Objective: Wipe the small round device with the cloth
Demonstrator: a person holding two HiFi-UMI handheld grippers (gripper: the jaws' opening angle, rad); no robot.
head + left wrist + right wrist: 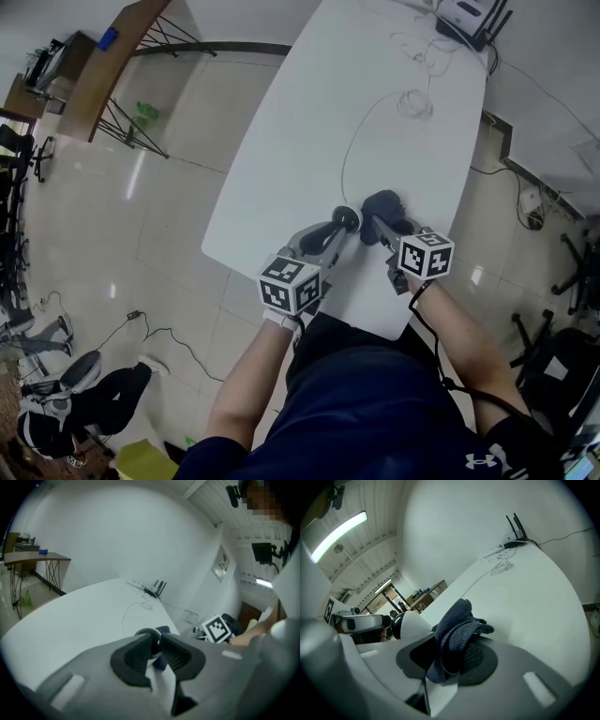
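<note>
Lower centre of the head view, near the front edge of the white tabletop (309,112): my left tool (154,651) is clenched on the small round device (349,218), dark and glossy. My right tool (450,660) grasps the bunched dark blue cloth (459,625) just to the device's right; whether they touch I cannot tell. The wipe should go best with the left grip firm and the cloth's loose fold rubbed lightly over the exposed dome, without tugging the thin cable (349,150) trailing up-frame.
</note>
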